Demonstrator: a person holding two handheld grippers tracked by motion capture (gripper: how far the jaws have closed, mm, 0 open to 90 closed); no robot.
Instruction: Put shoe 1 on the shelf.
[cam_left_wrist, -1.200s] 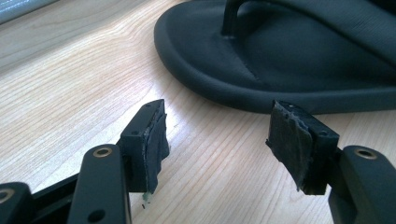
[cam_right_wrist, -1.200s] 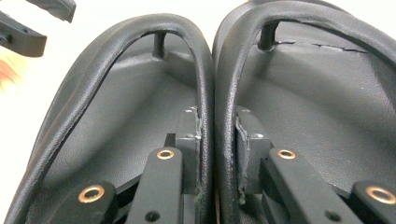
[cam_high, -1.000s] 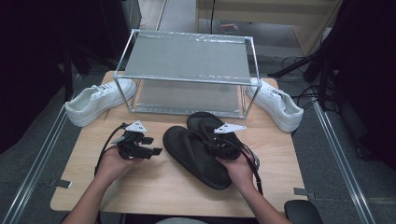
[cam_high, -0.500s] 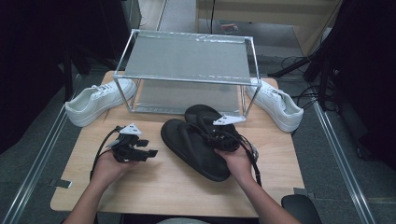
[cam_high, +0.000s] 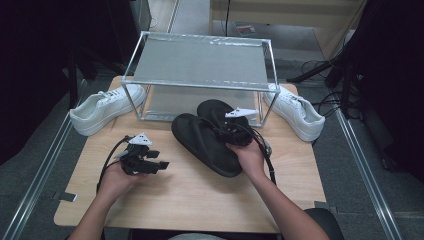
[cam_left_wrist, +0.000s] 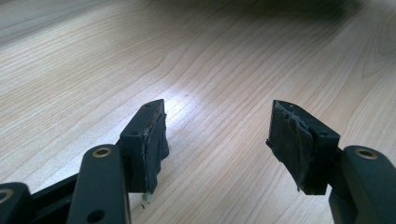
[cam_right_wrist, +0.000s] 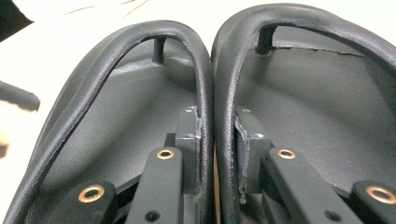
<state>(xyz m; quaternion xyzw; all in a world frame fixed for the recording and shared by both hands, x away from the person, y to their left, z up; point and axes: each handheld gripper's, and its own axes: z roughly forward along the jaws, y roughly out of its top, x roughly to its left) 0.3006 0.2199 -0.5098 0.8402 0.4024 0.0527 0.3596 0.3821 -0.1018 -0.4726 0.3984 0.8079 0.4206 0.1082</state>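
Observation:
Two black flip-flops (cam_high: 205, 144) lie side by side in front of the wire rack (cam_high: 200, 62), their toes toward it. My right gripper (cam_high: 231, 131) is shut on their adjoining straps. In the right gripper view the left sandal's strap (cam_right_wrist: 205, 93) and the right sandal's strap (cam_right_wrist: 224, 93) are pressed together between the two pads, with my right gripper (cam_right_wrist: 217, 130) closed around both. My left gripper (cam_high: 159, 159) rests low over the wooden table (cam_high: 200, 200) at the left. It is open, and in the left gripper view bare wood (cam_left_wrist: 210, 60) lies between the jaws of the left gripper (cam_left_wrist: 217, 135).
A white sneaker (cam_high: 102, 107) lies at the rack's left end and another white sneaker (cam_high: 296, 111) at its right end. The rack has a mesh top shelf and a lower level behind the flip-flops. Metal rails run along both sides of the table.
My right hand has carried the two flip-flops away from the person, toward the rack's lower level. The left hand has stayed about where it was.

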